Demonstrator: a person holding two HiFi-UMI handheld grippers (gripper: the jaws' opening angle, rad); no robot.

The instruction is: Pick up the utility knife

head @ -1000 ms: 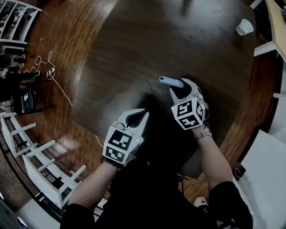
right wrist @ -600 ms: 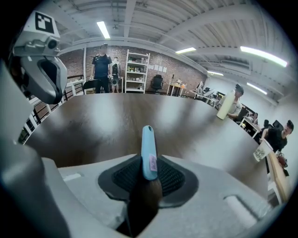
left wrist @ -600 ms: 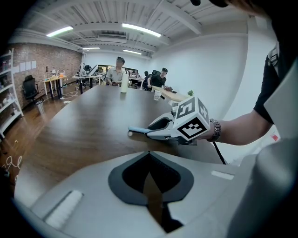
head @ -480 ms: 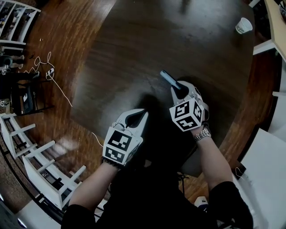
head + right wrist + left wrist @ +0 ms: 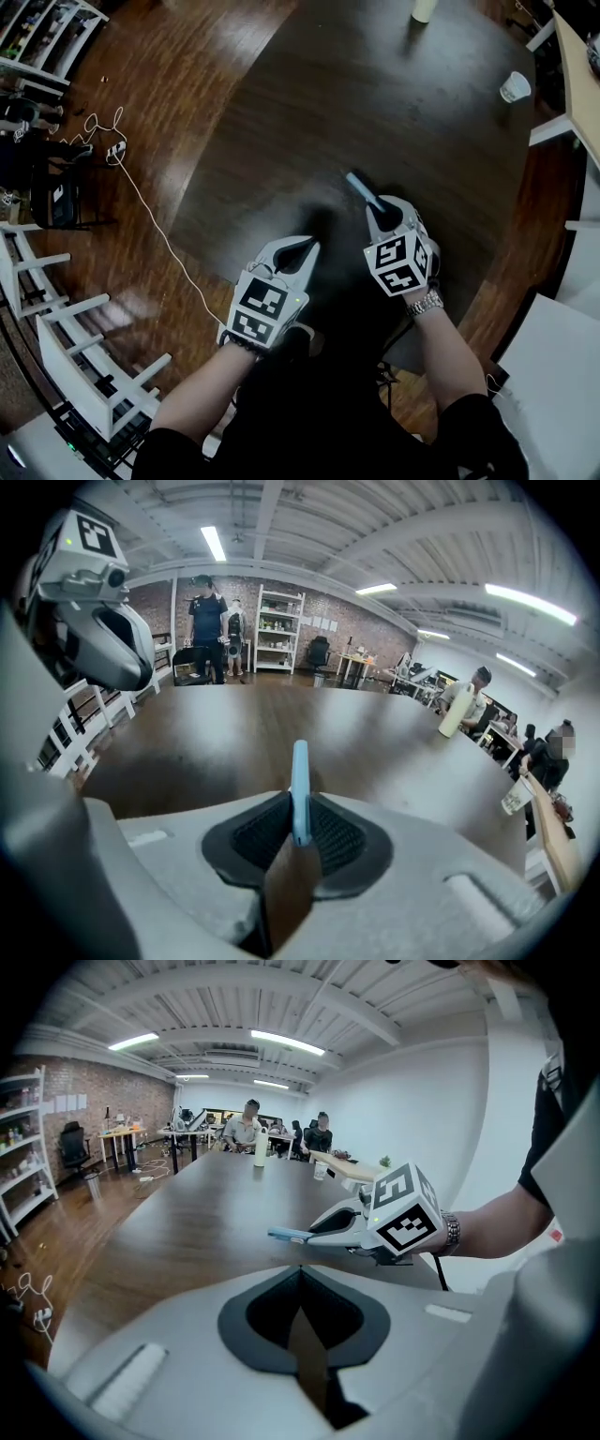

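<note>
The utility knife point(image 5: 360, 187), slim and light blue, sticks out forward from my right gripper point(image 5: 380, 208), clear of the dark table point(image 5: 375, 84). In the right gripper view the knife point(image 5: 300, 780) stands edge-on between the ribbed pads, which press on both its sides while the jaws are closing. From the left gripper view the knife point(image 5: 286, 1236) juts left out of the right gripper point(image 5: 323, 1234), above the tabletop. My left gripper point(image 5: 305, 246) hovers to the left near the table's front edge, shut with nothing in it.
A paper cup point(image 5: 514, 86) stands at the table's far right and a pale bottle point(image 5: 424, 7) at its far end. A white cable point(image 5: 141, 197) trails over the wooden floor on the left, near white shelving point(image 5: 84, 366). People sit at desks in the background.
The right gripper's jaws closed on the knife, which swung from lying crosswise on the table to pointing forward, and rose with it. The left gripper also rose a little.
</note>
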